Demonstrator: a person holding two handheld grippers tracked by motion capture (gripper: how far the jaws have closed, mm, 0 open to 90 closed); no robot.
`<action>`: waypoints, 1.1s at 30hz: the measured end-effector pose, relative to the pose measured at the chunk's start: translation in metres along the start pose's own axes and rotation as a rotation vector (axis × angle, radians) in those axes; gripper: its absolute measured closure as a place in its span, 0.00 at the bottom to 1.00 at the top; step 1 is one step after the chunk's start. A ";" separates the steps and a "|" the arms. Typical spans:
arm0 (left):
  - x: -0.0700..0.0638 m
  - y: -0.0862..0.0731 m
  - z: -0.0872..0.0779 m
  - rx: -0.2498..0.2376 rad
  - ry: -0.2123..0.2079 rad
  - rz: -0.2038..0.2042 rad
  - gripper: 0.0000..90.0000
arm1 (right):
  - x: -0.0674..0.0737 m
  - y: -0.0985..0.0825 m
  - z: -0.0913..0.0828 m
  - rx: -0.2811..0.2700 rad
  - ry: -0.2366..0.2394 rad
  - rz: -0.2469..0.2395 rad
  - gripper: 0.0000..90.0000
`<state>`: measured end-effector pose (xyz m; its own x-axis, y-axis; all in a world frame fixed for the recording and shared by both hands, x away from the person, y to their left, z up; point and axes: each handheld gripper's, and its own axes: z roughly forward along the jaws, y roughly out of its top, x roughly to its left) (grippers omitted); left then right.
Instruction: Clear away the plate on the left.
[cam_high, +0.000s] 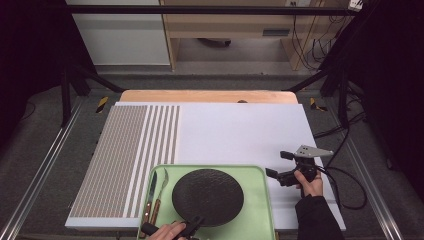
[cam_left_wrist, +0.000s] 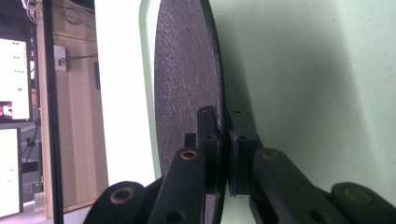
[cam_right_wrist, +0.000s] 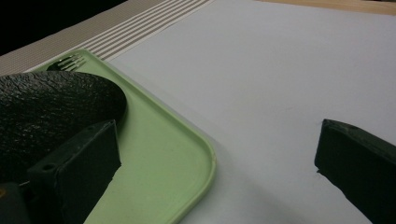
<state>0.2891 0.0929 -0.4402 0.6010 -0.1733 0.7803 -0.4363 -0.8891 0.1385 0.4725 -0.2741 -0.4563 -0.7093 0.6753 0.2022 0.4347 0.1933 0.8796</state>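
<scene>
The left tool (cam_high: 192, 226) pinches the near rim of a round, black, textured plate (cam_high: 208, 196), its jaws closed on the edge. The plate lies in a pale green plastic tray (cam_high: 257, 210) on the white-covered surface (cam_high: 240, 135). The right tool (cam_high: 276, 165), jaws spread wide and empty, hovers just beyond the tray's right rim.

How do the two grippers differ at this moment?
The left gripper is shut on the black plate's near rim; the right gripper is open and holds nothing. The left is over the green tray; the right is beside it, over the white mat. Both have black jaws.
</scene>
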 end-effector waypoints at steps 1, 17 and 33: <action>0.000 0.000 0.000 -0.001 -0.002 -0.001 0.95 | 0.000 0.000 0.000 0.000 -0.001 -0.002 0.00; -0.007 0.003 0.002 0.026 -0.027 -0.004 0.94 | 0.000 0.000 0.000 -0.001 -0.002 -0.002 0.00; -0.015 0.007 0.012 0.006 -0.092 -0.005 0.86 | 0.000 0.000 0.000 -0.001 0.001 0.001 0.00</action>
<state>0.2853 0.0842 -0.4582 0.6624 -0.2072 0.7199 -0.4296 -0.8924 0.1385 0.4723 -0.2738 -0.4563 -0.7093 0.6750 0.2032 0.4350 0.1923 0.8797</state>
